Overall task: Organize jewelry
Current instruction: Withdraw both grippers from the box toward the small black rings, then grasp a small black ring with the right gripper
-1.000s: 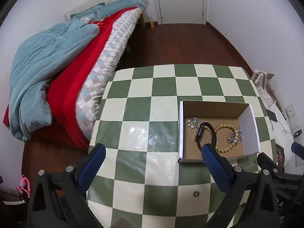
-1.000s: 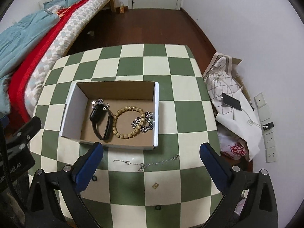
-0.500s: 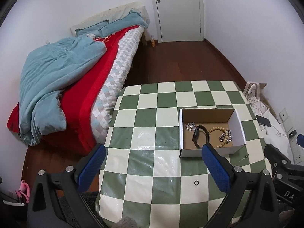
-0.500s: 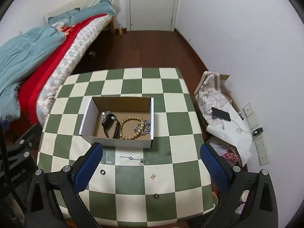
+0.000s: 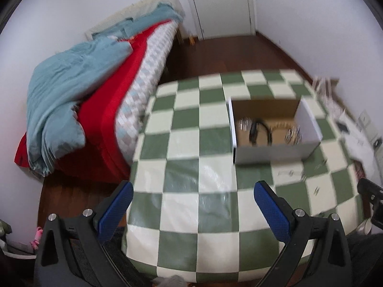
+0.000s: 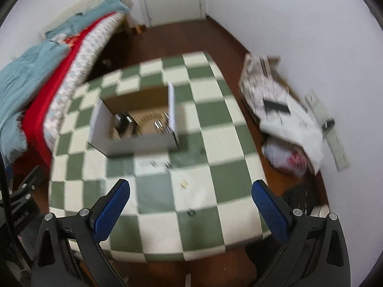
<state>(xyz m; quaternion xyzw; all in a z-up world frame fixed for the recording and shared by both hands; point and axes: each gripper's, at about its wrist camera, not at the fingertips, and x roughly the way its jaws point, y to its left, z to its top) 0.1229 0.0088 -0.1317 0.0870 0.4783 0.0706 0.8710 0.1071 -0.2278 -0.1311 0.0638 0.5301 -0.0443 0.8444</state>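
Both frames were motion-blurred. The left tool hung above the near edge of the green-and-white checkered tabletop, blue pads spread wide, holding nothing. The right tool was likewise spread and empty. The white cardboard box sat ahead and right of the left tool, ahead-left of the right tool, holding blurred jewelry. A thin chain and small ring lay loose between box and right tool. Bed stood far left; door far ahead.
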